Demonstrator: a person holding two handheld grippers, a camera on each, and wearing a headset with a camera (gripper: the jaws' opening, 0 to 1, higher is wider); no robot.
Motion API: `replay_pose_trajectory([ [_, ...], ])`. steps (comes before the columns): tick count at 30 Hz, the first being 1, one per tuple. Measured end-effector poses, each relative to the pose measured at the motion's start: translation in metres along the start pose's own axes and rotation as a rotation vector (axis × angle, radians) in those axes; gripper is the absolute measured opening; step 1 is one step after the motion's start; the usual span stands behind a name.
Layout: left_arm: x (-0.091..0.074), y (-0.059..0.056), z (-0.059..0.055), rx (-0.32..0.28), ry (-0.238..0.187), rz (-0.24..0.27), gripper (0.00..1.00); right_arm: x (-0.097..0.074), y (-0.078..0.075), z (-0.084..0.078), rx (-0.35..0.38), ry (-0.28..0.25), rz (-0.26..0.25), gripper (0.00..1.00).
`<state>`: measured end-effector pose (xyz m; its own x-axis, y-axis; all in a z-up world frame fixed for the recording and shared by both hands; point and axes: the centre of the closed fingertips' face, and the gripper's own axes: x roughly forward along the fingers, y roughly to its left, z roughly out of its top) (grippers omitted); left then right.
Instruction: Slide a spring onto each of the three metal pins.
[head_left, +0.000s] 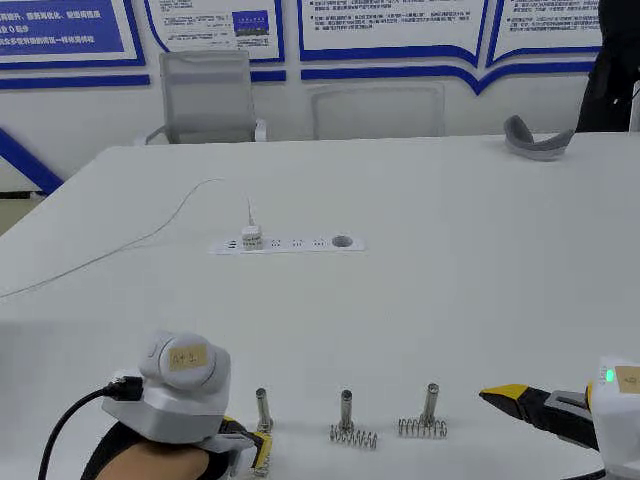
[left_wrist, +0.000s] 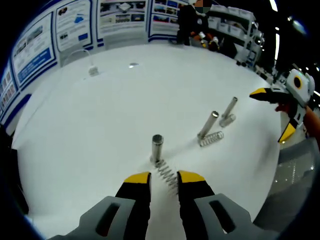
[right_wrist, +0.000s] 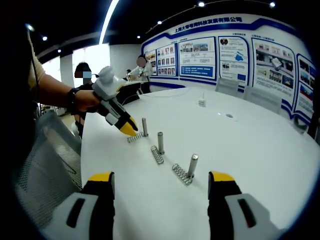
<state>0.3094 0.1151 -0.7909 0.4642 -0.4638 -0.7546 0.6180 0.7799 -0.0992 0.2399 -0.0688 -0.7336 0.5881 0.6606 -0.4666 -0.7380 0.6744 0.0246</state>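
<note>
Firstly, left side: the left gripper (left_wrist: 164, 177), grey-bodied with black, yellow-tipped jaws, was held low at the near edge of the white bench (head_left: 420, 300) by a hand (head_left: 150, 462). Its jaws stood a narrow gap apart, straddling the near end of the left coil spring (left_wrist: 166, 173). The gap looked wider than the spring, so nothing was pinched. That spring lay flat on the bench, its far end at the foot of the left steel pin (left_wrist: 157, 146), which stood upright.

The middle steel pin (head_left: 346, 407) stood upright and bare. The middle coil spring (head_left: 355, 436) lay flat just in front of its foot.

The right steel pin (head_left: 431, 400) stood upright and bare. The right coil spring (head_left: 422, 428) lay flat against its foot.

The right gripper (right_wrist: 161, 176), of the same build, was held to the right of the row near the same edge. Its jaws were spread wide, gripping nothing, and pointed towards the pins.

Farther back, mid-bench: a thin white cable (head_left: 130, 240) ran from the left edge to a white plug (head_left: 251, 237) seated in a flat white power strip (head_left: 300, 244). A grey curved piece (head_left: 535, 142) lay near the far right corner.
</note>
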Motion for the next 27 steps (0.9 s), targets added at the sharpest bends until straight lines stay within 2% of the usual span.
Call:
replay_pose_trajectory([
  [13, 0.003, -0.006, -0.007, 0.003, 0.017, 0.0, 0.2, -0.001, 0.0, 0.0, 0.0, -0.002, 0.001, 0.78],
  [27, 0.003, -0.003, -0.015, 0.018, 0.043, 0.011, 0.19, 0.0, 0.0, 0.0, 0.001, -0.002, 0.004, 0.78],
])
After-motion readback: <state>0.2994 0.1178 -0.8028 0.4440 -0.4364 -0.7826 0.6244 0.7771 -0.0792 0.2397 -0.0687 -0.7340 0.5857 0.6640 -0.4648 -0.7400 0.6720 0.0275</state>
